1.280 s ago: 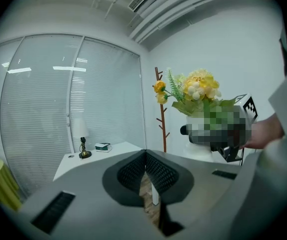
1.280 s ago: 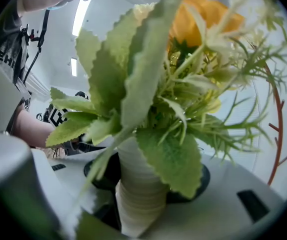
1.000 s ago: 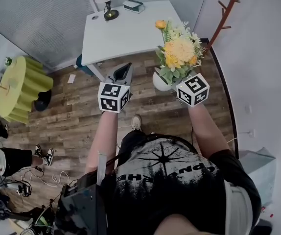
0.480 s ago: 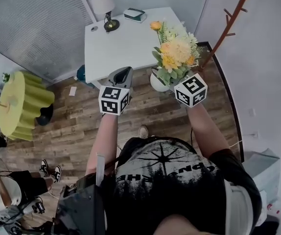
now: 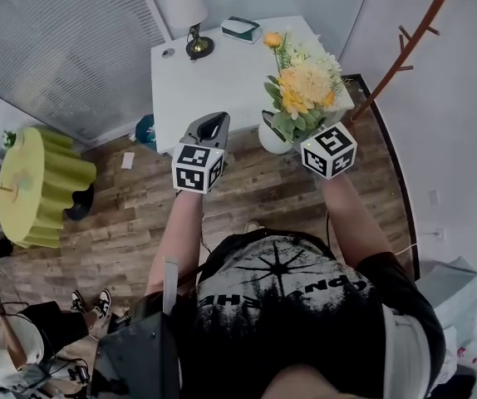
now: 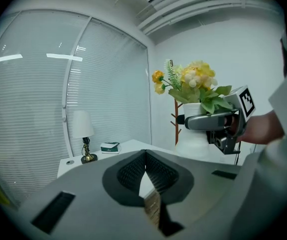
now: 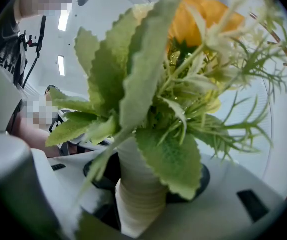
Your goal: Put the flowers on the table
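A white ribbed vase [image 5: 269, 138] of yellow and orange flowers [image 5: 305, 84] hangs upright in the air, my right gripper [image 5: 293, 145] shut on it. In the head view it shows at the near right corner of the white table [image 5: 222, 73]. The right gripper view shows the vase [image 7: 139, 196] held between the jaws, with leaves [image 7: 148, 79] filling most of the picture. My left gripper [image 5: 211, 125] is level with it to the left, over the wooden floor just short of the table, shut with nothing in it. The left gripper view shows its pads [image 6: 156, 171] meeting and the flowers [image 6: 196, 81] to the right.
On the table's far side stand a lamp [image 5: 190, 25] and a small box [image 5: 241, 28]. A wooden coat rack [image 5: 409, 44] rises by the right wall. A yellow-green round table [image 5: 35, 181] stands at the left. A person [image 5: 22, 339] is at the lower left.
The table has come closer in the head view, and the vase now shows at its near right corner. Both grippers keep their hold and spacing. The person at the lower left has shifted.
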